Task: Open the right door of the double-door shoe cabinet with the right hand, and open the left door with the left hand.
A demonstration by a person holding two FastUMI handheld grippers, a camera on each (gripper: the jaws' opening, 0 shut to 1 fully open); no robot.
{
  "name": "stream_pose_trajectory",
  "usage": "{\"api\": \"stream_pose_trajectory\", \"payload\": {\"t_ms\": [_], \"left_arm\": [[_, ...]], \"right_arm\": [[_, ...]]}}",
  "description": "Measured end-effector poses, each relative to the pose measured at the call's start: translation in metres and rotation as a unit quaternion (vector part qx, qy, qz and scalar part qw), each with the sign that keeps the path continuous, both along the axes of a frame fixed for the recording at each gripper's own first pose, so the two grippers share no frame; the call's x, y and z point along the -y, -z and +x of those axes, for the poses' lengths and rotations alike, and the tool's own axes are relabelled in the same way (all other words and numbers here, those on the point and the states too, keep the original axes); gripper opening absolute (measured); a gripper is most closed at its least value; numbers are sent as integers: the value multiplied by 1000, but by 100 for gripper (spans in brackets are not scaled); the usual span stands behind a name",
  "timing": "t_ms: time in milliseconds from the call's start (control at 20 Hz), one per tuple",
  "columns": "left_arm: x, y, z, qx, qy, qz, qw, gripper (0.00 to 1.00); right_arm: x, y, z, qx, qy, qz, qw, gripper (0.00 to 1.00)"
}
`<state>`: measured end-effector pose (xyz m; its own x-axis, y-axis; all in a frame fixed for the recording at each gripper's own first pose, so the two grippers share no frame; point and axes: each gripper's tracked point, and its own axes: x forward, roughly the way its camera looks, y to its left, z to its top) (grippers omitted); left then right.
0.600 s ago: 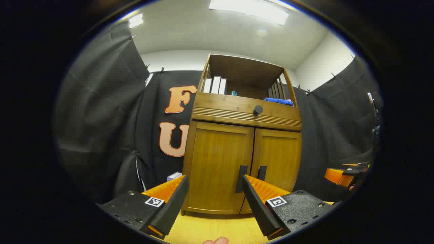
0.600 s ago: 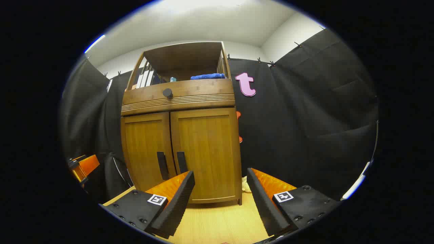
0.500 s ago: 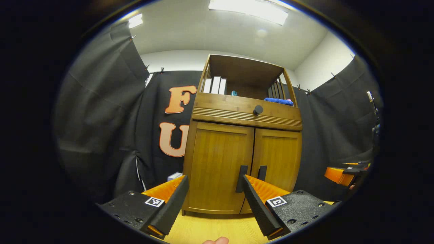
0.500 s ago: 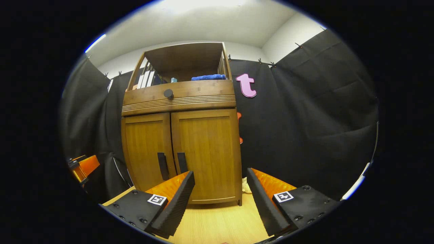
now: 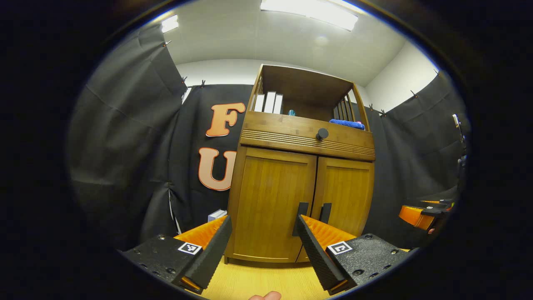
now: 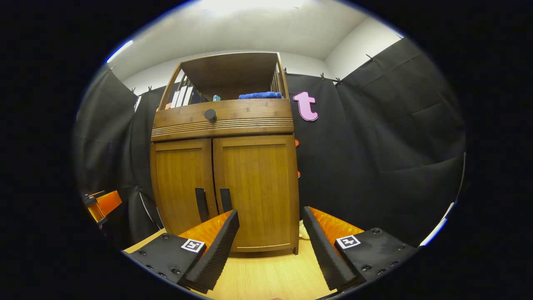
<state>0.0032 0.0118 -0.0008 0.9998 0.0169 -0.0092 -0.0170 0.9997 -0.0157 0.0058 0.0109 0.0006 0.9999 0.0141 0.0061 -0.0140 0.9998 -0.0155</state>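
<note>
I count 1 shoe cabinet straight ahead on the wood floor, 2 doors, both closed: left door, right door, w/ 2 dark handles side by side at the centre seam. 1 round knob above. Open top shelf holds 3 white binders & 1 blue cloth. My left gripper & right gripper: jaws spread, empty, short of the doors.

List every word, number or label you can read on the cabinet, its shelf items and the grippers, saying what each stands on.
On the shoe cabinet: no text.
On the white binders on its shelf: spines too small to read.
On the square markers of the left gripper and the right gripper: coded patterns, no words.
</note>
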Motion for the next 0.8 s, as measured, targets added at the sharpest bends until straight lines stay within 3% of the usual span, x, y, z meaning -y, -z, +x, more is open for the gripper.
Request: {"api": "stream_pose_trajectory", "payload": {"t_ms": [800], "left_arm": [[-11,-5,12,14,-11,5,1000,95]], "right_arm": [[-25,-4,20,6,-37,-12,999,99]]}}
